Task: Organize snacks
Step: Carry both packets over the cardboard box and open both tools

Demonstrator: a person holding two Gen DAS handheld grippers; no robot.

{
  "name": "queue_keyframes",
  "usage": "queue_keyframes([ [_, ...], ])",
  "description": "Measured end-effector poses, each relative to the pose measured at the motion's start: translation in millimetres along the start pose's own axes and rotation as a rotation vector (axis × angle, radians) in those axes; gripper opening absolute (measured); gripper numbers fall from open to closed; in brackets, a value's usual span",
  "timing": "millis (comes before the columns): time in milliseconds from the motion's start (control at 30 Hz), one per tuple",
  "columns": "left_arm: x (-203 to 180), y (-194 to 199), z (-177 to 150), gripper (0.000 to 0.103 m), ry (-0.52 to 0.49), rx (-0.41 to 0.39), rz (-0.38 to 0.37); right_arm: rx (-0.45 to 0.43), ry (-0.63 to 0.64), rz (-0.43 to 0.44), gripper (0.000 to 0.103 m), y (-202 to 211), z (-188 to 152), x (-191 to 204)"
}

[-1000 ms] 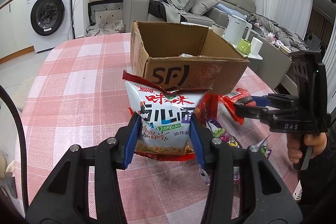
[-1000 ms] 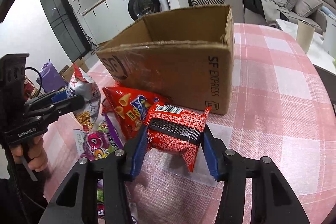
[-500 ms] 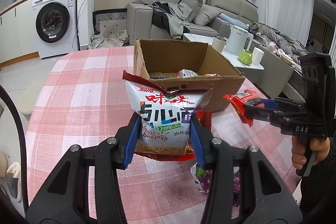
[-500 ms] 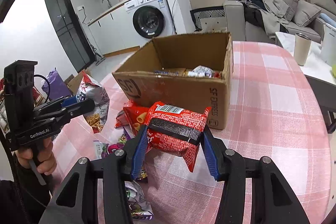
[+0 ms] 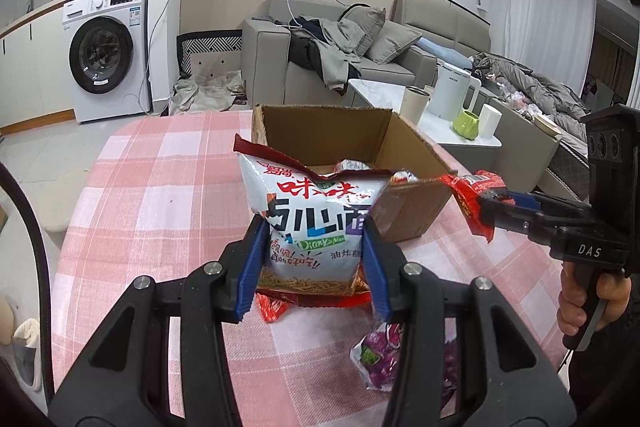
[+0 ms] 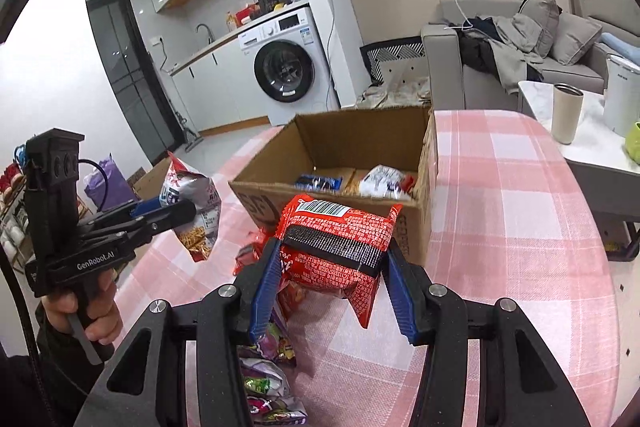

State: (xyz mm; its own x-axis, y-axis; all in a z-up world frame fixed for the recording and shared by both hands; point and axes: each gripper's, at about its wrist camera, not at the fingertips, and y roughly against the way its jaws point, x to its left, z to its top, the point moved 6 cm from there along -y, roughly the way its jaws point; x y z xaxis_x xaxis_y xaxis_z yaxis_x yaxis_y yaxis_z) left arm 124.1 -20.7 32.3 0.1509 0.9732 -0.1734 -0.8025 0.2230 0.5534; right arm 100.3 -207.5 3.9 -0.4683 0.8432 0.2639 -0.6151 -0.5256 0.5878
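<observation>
My left gripper [image 5: 310, 263] is shut on a white noodle-snack bag [image 5: 312, 223] and holds it in the air in front of the open cardboard box [image 5: 408, 147]. My right gripper [image 6: 330, 281] is shut on a red snack packet [image 6: 340, 239] and holds it above the table, just before the box [image 6: 360, 135]. The box holds a few packets, among them a blue one [image 6: 318, 181] and a white one [image 6: 382, 181]. The right gripper with the red packet [image 5: 472, 199] shows at the right of the left wrist view; the left gripper with the white bag [image 6: 192, 203] shows at the left of the right wrist view.
Loose snack packets lie on the pink checked tablecloth [image 5: 160, 195] below the grippers: a purple one [image 5: 380, 355] and several colourful ones [image 6: 268, 379]. A side table with a kettle [image 5: 452, 95] and cups stands beyond the table's right edge. A sofa and a washing machine stand behind.
Both grippers have risen with their packets, so the box's inside now shows. The packets left on the table have dropped lower in view.
</observation>
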Motion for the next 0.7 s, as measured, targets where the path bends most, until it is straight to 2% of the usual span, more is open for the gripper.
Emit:
queue_keyframes([
  [367, -14, -13, 32, 0.043, -0.018, -0.02, -0.009, -0.05, -0.006, -0.014, 0.05, 9, 30, -1],
  [700, -28, -39, 58, 0.043, -0.03, -0.019, -0.024, -0.055, -0.018, -0.014, 0.05, -2, 53, -2],
])
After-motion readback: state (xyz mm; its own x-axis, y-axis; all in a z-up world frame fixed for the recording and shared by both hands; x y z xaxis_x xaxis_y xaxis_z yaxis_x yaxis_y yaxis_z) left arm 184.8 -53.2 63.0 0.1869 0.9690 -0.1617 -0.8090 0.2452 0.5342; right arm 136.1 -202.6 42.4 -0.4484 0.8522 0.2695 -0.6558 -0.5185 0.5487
